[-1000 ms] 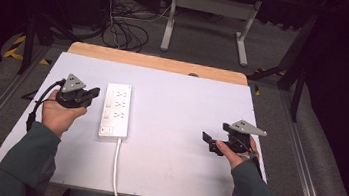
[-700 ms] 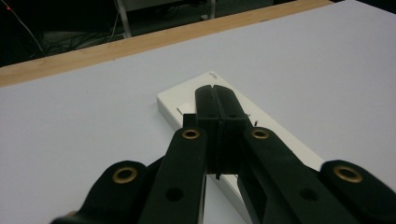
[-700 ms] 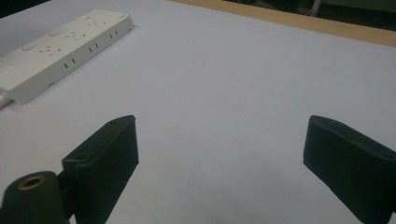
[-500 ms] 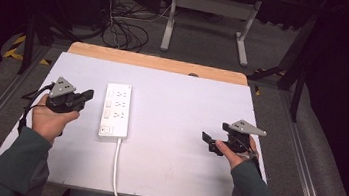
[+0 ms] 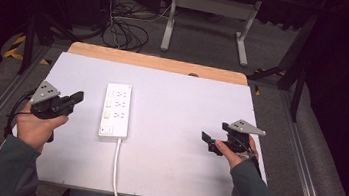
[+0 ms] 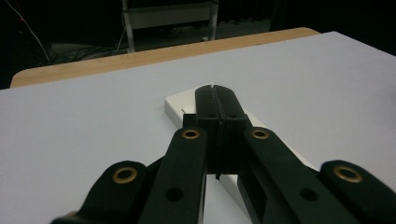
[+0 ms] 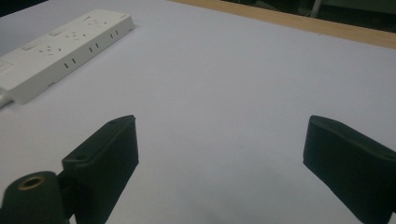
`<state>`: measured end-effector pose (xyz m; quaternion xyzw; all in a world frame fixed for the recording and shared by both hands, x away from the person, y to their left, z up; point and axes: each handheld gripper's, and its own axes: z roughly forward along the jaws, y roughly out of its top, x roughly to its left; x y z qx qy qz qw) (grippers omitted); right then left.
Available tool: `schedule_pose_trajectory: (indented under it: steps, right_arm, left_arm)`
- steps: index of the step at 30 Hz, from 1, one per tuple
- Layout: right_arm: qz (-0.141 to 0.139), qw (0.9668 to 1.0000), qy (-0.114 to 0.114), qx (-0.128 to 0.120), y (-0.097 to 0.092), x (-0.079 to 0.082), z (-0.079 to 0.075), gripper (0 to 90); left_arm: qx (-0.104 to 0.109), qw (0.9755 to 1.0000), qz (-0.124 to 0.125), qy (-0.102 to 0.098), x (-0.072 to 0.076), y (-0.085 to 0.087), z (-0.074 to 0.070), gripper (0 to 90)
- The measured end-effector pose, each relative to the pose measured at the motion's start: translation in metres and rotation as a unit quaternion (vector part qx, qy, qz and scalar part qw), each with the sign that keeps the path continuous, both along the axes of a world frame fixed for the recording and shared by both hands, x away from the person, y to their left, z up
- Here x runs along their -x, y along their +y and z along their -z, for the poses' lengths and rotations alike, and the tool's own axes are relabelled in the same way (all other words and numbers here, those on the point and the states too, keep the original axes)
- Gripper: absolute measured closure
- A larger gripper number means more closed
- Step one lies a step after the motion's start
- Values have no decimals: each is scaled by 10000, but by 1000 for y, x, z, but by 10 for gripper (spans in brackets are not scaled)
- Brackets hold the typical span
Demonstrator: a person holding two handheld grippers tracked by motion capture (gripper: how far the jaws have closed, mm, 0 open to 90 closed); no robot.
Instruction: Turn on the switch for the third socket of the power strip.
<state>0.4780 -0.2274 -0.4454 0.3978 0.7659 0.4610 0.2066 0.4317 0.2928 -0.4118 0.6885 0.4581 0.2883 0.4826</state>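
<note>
Power strip [image 5: 115,110] on my white desk [image 5: 187,104], dim room behind.
Left fingers [image 5: 75,98] pressed together, empty, beside it; right fingers [image 5: 206,140] spread wide, empty.

The power strip [image 5: 115,110] lies left of centre on the table [image 5: 187,104], its cord [image 5: 115,171] crossing the near edge. From there to the right edge the surface seems bare.

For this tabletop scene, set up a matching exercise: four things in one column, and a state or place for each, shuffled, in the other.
Things:
1. left gripper
2. right gripper
3. power strip
4. wooden strip

States or places:
A. jaws wide apart, nothing between them
B. runs along the table's far edge
C. jaws pressed together, holding nothing
D. lies flat between the two grippers, cord trailing toward the person

Pairs: 1-C, 2-A, 3-D, 4-B
</note>
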Motion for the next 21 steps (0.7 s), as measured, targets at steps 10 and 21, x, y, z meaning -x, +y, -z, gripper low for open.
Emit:
schedule_pose_trajectory:
  steps: [10,21]
  right_arm:
    - [-3,10000,-4,7,1,0,0,108]
    - [1,10000,-14,6,0,0,-1,108]
  left_arm:
    - [84,9999,-91,-62,11,7,-1,900]
    - [203,9994,-222,-192,18,12,-3,900]
